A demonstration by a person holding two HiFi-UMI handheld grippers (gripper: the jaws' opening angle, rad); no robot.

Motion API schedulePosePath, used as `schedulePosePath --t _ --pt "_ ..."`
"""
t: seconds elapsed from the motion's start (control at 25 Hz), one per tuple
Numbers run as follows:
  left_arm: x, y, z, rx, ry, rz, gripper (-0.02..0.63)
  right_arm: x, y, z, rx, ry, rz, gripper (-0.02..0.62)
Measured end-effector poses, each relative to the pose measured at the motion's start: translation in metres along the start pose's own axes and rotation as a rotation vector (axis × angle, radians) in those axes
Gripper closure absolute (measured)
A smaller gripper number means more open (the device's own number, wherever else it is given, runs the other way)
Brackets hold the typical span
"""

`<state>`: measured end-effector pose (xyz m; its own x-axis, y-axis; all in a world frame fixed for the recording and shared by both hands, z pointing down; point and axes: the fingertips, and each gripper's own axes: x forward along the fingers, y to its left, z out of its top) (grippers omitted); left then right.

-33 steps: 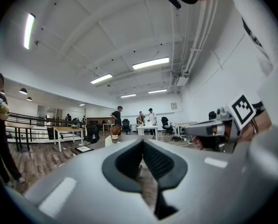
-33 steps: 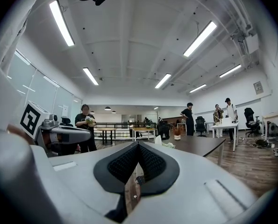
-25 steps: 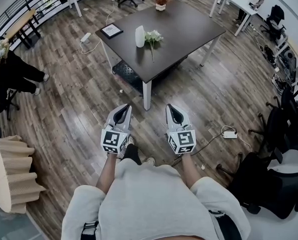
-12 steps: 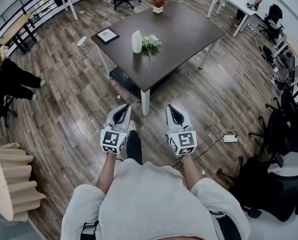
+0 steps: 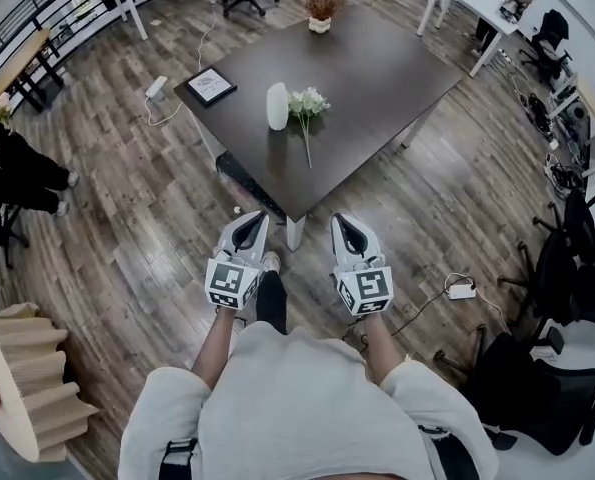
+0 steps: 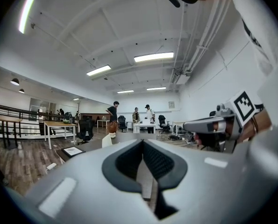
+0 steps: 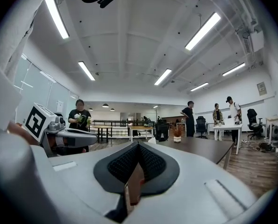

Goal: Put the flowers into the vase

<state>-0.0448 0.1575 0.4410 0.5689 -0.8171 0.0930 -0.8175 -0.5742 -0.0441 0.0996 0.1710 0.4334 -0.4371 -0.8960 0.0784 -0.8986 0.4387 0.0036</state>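
Open-plan office. Wood-plank floor, large dark worktop mid-room, white desks at the edges, black swivel chairs, power strip with trailing cable. Long ceiling strip lights; people standing by far desks.

Table: ahead of you.
- On it: vase toward its left edge.
- Flowers lie just right of the vase, stem toward you.
- Picture frame at its left corner.
- Potted plant at its far corner.
- Your left gripper and right gripper are side by side before its near corner.
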Motion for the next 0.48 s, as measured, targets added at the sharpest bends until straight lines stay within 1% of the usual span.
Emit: schedulePosePath --t 0.2,0.48 --pt "0.054 0.053 0.010 -0.010 0.000 -0.017 0.597 0.068 -0.020 0.011 0.002 0.014 -0.017 0.597" --pt "0.122 0.130 0.025 -0.028 -0.007 -0.027 0.597 0.168 -0.044 0.038 -0.013 0.016 -0.030 0.597"
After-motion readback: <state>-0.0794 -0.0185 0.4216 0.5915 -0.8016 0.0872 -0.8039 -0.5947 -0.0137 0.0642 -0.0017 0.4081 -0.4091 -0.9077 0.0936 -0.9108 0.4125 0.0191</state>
